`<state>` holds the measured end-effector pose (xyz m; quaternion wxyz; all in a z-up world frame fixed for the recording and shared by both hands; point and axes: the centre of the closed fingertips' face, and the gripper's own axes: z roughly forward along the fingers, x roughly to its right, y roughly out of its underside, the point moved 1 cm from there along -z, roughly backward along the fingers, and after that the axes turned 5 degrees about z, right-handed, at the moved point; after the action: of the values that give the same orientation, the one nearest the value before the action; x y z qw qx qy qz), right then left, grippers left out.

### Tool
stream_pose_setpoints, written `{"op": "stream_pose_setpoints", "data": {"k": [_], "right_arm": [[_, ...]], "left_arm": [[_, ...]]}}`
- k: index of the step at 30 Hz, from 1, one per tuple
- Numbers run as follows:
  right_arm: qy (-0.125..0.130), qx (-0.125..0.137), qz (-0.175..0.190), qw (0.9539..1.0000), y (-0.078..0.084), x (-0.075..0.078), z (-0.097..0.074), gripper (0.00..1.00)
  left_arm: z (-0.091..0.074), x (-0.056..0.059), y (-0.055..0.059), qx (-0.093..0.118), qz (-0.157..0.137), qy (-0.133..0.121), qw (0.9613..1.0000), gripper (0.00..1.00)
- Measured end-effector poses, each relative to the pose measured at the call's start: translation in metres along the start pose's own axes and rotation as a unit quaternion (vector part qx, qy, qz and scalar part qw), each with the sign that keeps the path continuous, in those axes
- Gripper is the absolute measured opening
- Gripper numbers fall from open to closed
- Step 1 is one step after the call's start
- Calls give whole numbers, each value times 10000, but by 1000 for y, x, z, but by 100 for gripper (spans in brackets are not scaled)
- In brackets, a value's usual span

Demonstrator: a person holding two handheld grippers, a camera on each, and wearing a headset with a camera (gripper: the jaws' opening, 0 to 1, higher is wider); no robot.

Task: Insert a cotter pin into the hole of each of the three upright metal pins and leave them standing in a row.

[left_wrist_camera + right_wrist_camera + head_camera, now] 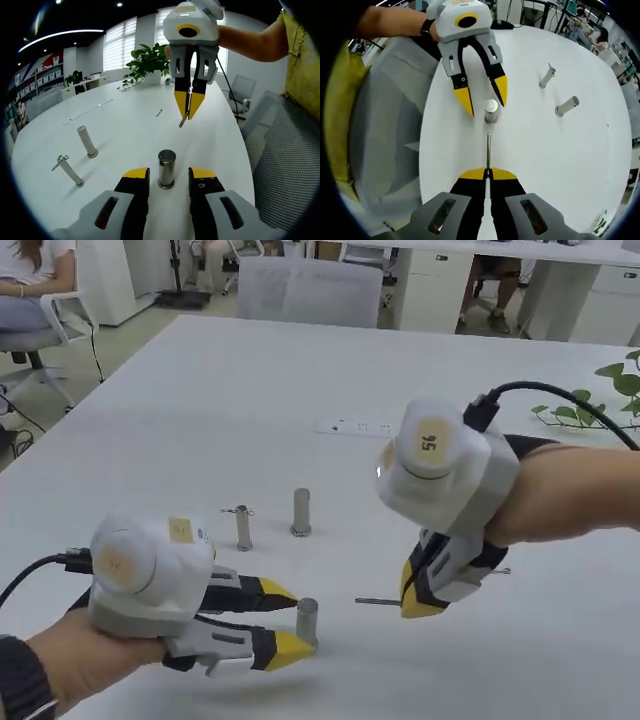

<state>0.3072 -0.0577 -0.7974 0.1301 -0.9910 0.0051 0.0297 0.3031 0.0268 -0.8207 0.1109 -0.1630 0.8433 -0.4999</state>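
White tabletop point(200, 400) is carrying everything. A grey mesh chair point(280, 165) is sitting at its edge & a leafy plant point(147, 60) is showing at the far edge in left gripper view. Left gripper point(285, 621) is lying low over the tabletop, jaws spread & released. It's bracketing the near pin point(307, 619), one jaw each side w/ small gaps, so not squeezing it. Right gripper point(418, 608) is hovering near, tips angled down, jaws clenched on the held cotter pin point(378, 600). That pin is sticking out roughly level & pointing at the near pin w/ a gap btwn them. All 3 metal pins are standing upright on the tabletop: near pin closest to the person, middle pin point(243, 528) & far pin point(301, 511) further back, near each other. Middle pin is carrying a fitted cotter pin point(238, 510) through its top, loop end poking out one side. A loose cotter pin point(159, 112) is lying flat on the tabletop beyond the right gripper.
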Motion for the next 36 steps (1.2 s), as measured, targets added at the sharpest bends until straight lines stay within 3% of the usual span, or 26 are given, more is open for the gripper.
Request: {"op": "stream_pose_setpoints", "data": {"k": [7,17,26,36], "right_arm": [[-57,-29,57,10000,-5,0,11,3],[-87,-6,155,9998,-13,1,19,3],[-127,15,192,9997,-18,0,23,3],[-149,-6,235,9996,-19,-1,25,3]], "left_arm": [[7,3,2,9,43,101,9999,28],[10,-1,1,73,53,132,9999,26],[14,2,2,158,237,199,9994,18],[17,0,2,165,266,194,9993,15]]}}
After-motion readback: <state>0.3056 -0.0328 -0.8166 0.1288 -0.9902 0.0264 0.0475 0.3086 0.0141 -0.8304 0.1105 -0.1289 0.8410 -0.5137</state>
